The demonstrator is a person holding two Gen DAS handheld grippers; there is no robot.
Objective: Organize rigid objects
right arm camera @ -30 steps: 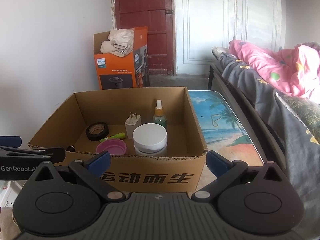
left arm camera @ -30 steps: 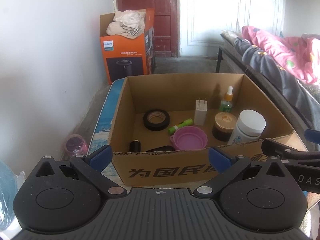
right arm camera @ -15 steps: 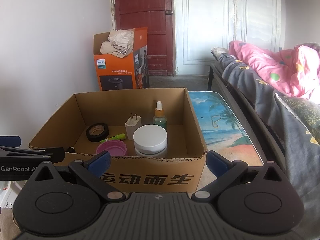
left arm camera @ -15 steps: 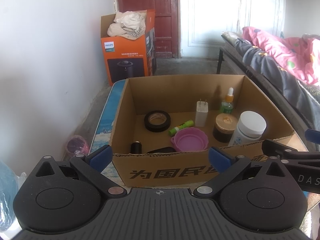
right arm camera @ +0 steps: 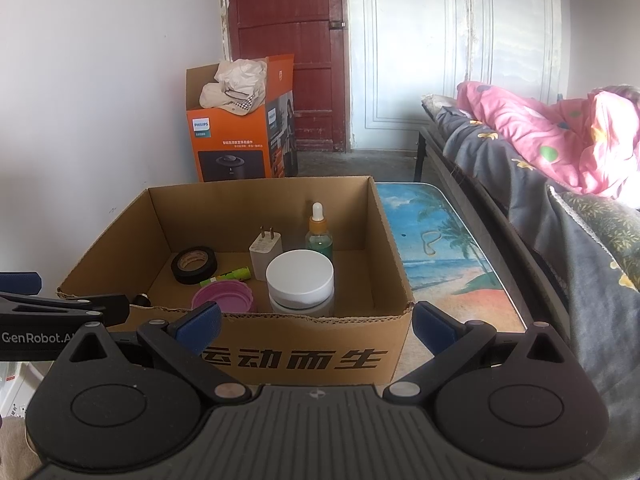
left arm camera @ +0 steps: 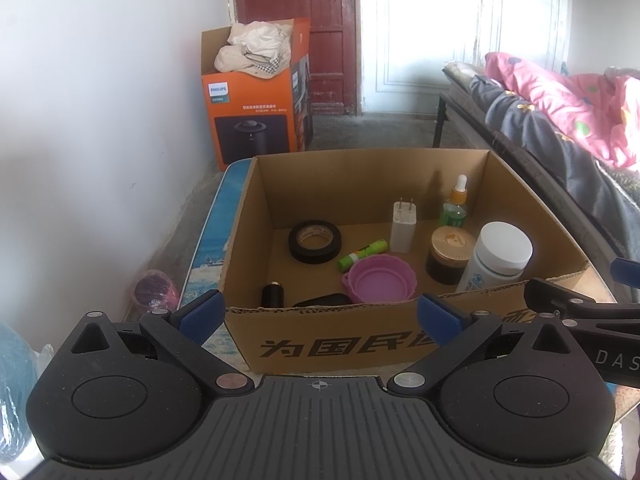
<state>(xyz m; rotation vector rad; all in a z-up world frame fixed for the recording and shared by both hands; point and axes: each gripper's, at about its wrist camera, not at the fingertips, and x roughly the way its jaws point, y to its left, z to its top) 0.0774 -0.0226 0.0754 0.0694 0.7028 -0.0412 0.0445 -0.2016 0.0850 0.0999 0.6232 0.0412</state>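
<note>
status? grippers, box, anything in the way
Left gripper open, empty. Right gripper open, empty. Both short of the cardboard box; tape roll, white jar inside. Nothing blocking.

home bedroom | bed with pink floral quilt (right arm camera: 560,136) | red wooden door (right arm camera: 286,56) | appliance box (left arm camera: 256,112) on concrete floor

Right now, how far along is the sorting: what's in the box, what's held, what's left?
Already in the cardboard box: tape roll, charger, dropper bottle, pink lid, white jar, among others. In hand: nothing; left gripper and right gripper are both open, in front of the box. Left: no loose items visible on the table.
</note>
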